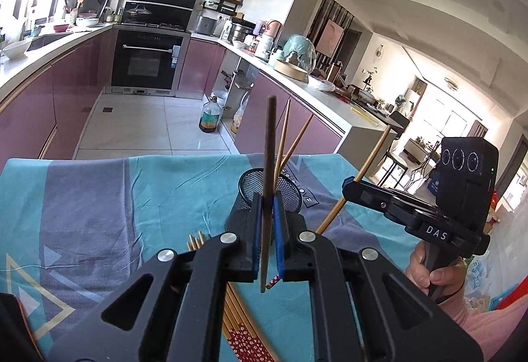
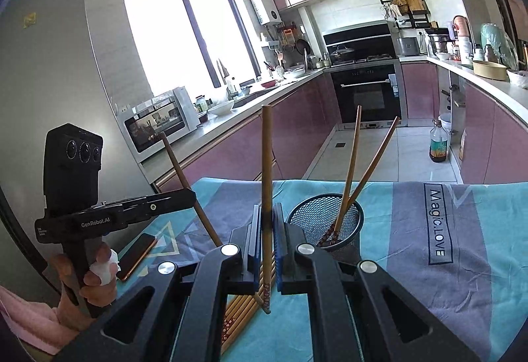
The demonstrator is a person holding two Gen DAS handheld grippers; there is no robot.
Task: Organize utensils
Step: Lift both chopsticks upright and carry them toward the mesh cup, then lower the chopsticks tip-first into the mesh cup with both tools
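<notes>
Two chopsticks lifted, one per gripper, both near upright. Left gripper [image 1: 268, 223] pinches dark chopstick [image 1: 270, 170]; right gripper [image 2: 268, 236] pinches light chopstick [image 2: 266, 163]. Mesh holder [image 2: 325, 220] on tablecloth [image 2: 462, 230] just right of right gripper, nearer it; two chopsticks [image 2: 359, 170] inside lean across opening. Remaining bundle [image 2: 244, 312] lies at near edge, phone [image 2: 138, 251] left.

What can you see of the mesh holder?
The mesh holder is a black, round, open-topped cup of what looks like wire mesh with a solid rim. It stands upright on the teal and grey tablecloth. Two chopsticks lean inside it, patterned ends down, tops splayed apart. No tool touches it; loose chopsticks lie beside it.
</notes>
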